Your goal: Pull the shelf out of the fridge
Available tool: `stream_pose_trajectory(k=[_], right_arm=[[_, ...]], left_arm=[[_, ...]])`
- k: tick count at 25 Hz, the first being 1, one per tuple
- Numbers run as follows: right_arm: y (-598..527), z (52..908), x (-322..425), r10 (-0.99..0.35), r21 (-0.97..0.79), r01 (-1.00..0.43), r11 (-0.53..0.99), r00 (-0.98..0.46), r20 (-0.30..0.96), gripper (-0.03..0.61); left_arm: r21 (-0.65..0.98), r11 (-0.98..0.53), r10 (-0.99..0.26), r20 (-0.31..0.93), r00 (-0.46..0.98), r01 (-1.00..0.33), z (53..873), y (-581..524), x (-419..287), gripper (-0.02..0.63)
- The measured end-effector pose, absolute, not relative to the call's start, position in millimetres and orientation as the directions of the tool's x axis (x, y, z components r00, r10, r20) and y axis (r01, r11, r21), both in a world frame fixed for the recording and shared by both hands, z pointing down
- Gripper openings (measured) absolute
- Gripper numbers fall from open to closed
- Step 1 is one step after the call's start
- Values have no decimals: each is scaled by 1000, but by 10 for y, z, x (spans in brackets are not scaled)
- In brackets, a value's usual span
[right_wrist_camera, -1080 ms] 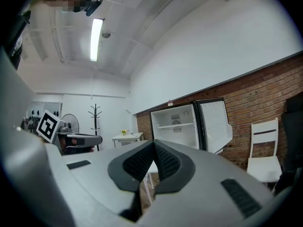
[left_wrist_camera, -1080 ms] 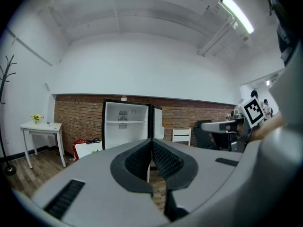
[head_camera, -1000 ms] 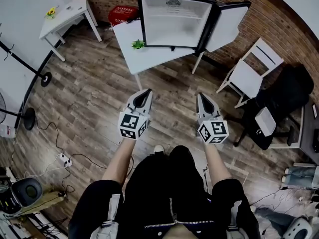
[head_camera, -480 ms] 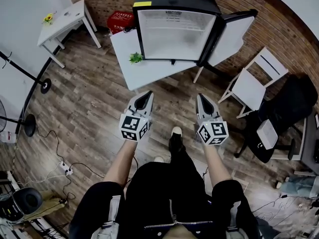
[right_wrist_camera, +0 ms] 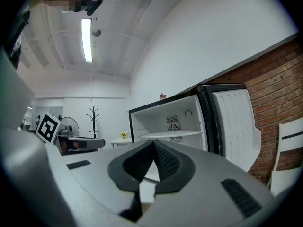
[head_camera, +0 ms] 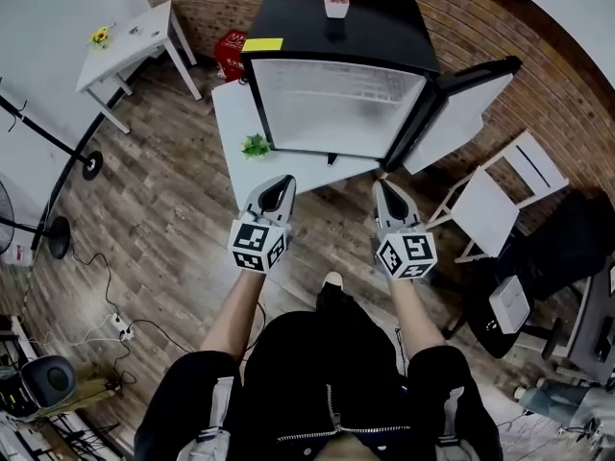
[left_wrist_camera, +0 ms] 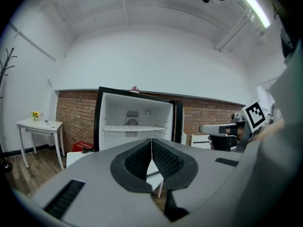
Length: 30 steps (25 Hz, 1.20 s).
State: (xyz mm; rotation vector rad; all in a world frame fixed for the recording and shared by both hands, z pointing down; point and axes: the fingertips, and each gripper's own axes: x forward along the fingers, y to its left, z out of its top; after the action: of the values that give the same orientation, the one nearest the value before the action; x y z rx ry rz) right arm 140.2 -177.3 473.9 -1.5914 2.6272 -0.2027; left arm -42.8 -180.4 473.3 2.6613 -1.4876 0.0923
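Head view: the left tongs [head_camera: 282,182] and right tongs [head_camera: 383,188], both shut on nothing, point side by side at the open fridge [head_camera: 336,104] on its white surface [head_camera: 233,123] at 12 o'clock, apart from it and about equally near. Left gripper view: the shelf [left_wrist_camera: 134,127] sits inside the fridge at 11 o'clock of the tips, its long axis running 9 to 3. Right gripper view: it lies at 1 o'clock, so going straight ahead should bring 1 pair to each end.
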Motion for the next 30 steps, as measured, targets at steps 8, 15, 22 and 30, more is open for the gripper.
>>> stream_pose_trajectory(k=[8,15,22,30], right_arm=[[-2629,4797,1496,-842,-156,-834,529,-539,30,5],[-3060,4875,1473,-828,-162,-822,547,-559,44,5],[-3355,4804,1384,-834,-150,-828,540,-551,42,3],[-3536,4776,1285,-869,-148,-864,481,-493,53,5]], left_arm=[[67,-459,-880,102,464,-886,4724,-2576,-219,21],[63,-423,-896,116,428,-904,4769,-2925,-255,23],[66,-442,-888,110,447,-895,4719,-3257,-290,21],[67,-509,-850,116,513,-858,4707,-3562,-380,22]])
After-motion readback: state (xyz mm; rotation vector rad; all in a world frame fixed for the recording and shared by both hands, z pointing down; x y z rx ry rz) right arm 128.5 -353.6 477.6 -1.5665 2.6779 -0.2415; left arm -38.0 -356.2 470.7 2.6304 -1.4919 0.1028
